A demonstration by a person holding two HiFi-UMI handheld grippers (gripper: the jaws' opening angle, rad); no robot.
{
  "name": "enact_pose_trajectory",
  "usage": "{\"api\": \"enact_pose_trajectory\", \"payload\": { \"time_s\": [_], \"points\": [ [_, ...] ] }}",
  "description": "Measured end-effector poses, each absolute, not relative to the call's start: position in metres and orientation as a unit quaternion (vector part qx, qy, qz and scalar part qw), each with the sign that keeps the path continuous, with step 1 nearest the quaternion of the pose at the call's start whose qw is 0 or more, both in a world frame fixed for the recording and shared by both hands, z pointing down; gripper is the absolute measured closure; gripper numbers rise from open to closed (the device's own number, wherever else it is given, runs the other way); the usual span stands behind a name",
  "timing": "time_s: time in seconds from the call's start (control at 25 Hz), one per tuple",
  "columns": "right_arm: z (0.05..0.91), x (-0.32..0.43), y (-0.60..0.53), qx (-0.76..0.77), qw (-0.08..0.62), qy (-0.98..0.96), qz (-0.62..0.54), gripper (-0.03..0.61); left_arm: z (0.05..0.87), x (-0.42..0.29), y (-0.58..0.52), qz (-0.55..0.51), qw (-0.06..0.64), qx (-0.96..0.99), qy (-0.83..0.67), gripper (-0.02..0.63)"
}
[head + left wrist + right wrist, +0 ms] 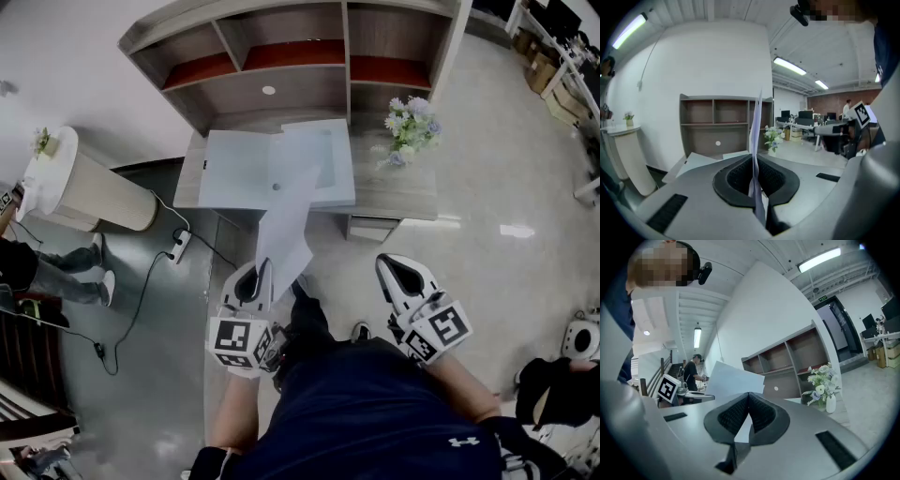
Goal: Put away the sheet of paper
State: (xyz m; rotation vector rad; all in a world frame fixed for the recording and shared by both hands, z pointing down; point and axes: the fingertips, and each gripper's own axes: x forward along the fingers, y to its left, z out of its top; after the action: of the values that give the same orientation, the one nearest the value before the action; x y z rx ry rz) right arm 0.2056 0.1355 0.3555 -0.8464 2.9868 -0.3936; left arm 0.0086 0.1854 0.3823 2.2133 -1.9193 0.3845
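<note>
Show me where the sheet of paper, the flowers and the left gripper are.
sheet of paper (284, 239), head view, middle of the sheet.
flowers (410, 127), head view, the blossoms.
left gripper (257, 277), head view, between its fingertips, shut on the sheet.

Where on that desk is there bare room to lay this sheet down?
Bare desk top lies right of the white case, in front of the flower vase. The shelf cubbies above look empty too. The left half is crowded: the case fills it nearly edge to edge. The left claw is shut on the sheet of paper.
</note>
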Motion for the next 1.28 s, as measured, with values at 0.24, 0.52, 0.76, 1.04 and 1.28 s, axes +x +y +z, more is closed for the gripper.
{"api": "enact_pose_trajectory", "payload": {
  "time_s": [0.24,0.52,0.76,1.04,1.28],
  "points": [
    [0.352,0.231,0.176,-0.265,0.009,0.955,-0.134,0.572,0.362,0.072,0.249,0.078,0.125,0.765,-0.626,0.598],
    [0.362,0.219,0.205,-0.261,-0.013,0.954,-0.146,0.572,0.362,0.089,0.283,0.097,0.111,0.778,-0.610,0.598],
    [0.366,0.199,0.223,-0.260,-0.022,0.954,-0.145,0.572,0.363,0.064,0.295,0.093,0.102,0.775,-0.616,0.598],
    [0.354,0.174,0.240,-0.275,-0.015,0.954,-0.122,0.572,0.360,0.020,0.305,0.086,0.081,0.770,-0.627,0.598],
    [0.345,0.156,0.251,-0.297,-0.019,0.949,-0.106,0.572,0.359,-0.008,0.314,0.084,0.074,0.779,-0.617,0.598]
  ]
}}
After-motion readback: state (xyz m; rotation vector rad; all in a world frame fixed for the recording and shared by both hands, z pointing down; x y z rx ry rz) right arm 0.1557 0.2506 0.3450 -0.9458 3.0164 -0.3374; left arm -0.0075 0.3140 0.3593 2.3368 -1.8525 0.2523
